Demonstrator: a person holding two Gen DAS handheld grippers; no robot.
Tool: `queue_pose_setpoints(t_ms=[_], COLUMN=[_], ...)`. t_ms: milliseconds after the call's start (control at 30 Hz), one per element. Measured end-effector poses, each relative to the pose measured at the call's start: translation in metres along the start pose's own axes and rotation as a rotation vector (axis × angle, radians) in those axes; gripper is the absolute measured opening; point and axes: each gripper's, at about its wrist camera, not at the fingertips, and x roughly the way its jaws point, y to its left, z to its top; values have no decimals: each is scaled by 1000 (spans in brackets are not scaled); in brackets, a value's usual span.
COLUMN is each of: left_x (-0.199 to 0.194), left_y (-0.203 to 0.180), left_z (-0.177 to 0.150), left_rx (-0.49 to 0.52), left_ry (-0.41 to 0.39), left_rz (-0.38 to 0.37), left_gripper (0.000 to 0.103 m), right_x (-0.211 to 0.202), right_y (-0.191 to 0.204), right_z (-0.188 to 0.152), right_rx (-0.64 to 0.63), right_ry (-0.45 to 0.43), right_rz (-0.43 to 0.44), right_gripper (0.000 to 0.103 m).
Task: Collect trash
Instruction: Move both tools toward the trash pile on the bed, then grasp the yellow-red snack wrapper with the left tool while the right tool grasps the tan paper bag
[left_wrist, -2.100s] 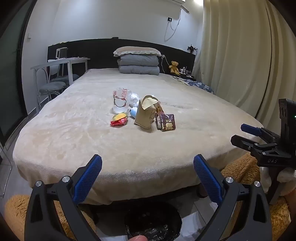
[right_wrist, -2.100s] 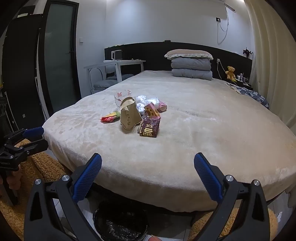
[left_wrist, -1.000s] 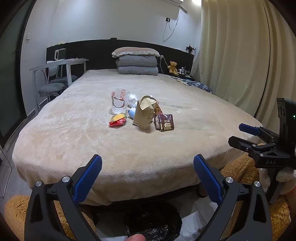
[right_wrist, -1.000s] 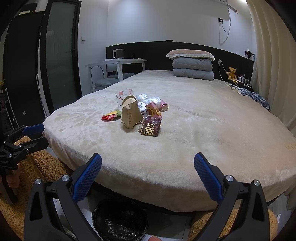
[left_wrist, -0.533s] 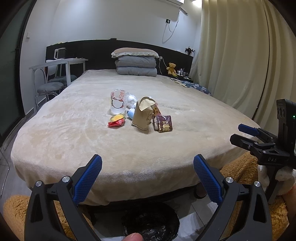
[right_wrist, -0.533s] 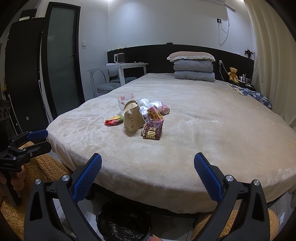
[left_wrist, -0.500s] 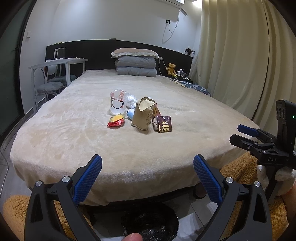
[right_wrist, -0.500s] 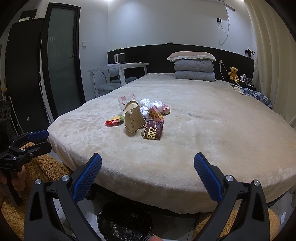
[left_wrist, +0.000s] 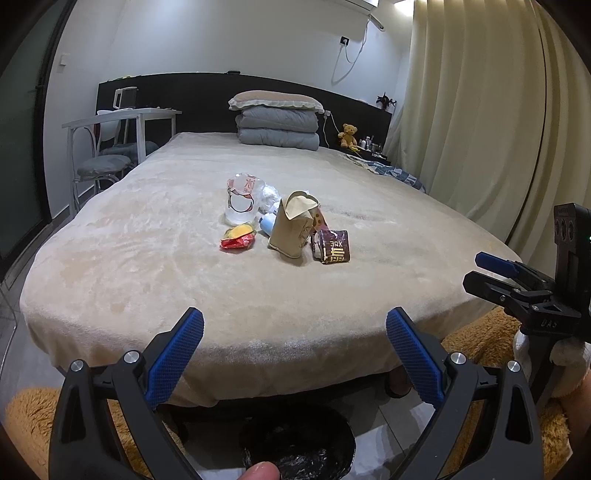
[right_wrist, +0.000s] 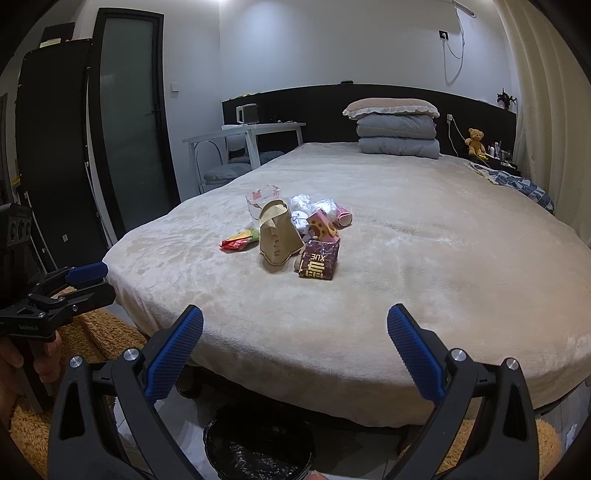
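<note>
A pile of trash lies mid-bed: a brown paper bag (left_wrist: 293, 229) (right_wrist: 277, 238), a dark snack packet (left_wrist: 332, 251) (right_wrist: 318, 264), a red and yellow wrapper (left_wrist: 239, 236) (right_wrist: 239, 240), a clear plastic cup (left_wrist: 242, 201) (right_wrist: 260, 199), a pink carton (right_wrist: 323, 225) and crumpled plastic (right_wrist: 301, 205). A black-lined bin (left_wrist: 297, 446) (right_wrist: 258, 445) stands on the floor by the bed's foot. My left gripper (left_wrist: 295, 354) is open and empty, short of the bed edge. My right gripper (right_wrist: 295, 352) is open and empty, likewise off the bed.
The beige bed (left_wrist: 155, 236) fills the view, with folded grey bedding (left_wrist: 277, 125) at the headboard. A white desk and chairs (left_wrist: 110, 147) stand left, curtains (left_wrist: 480, 122) right. Shaggy orange rugs (right_wrist: 99, 332) flank the bin.
Both grippers have drifted slightly; the views shifted a little and the bin slid in frame. Jaws stay open and empty. The trash has not moved.
</note>
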Motion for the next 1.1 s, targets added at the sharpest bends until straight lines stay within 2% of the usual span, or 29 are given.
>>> queue_pose_setpoints(t_ms=[133, 200, 433, 633, 1100], left_x=[2, 4, 8, 21, 69], left_y=[1, 2, 15, 22, 52], left_z=[0, 1, 11, 23, 61], left_rx=[-2, -8, -58, -55, 0], left_ry=[12, 19, 29, 54, 146], left_rz=[-2, -3, -44, -48, -34], left_gripper=[96, 96, 96, 96, 96], right_x=[2, 3, 26, 53, 142], right_y=[1, -1, -1, 9, 12], right_z=[4, 8, 29, 47, 84], right_rx=[7, 21, 45, -44, -152], right_ry=[-15, -20, 22, 53, 167], right_rz=[-3, 26, 82, 65, 153], right_gripper=[99, 99, 99, 99, 99])
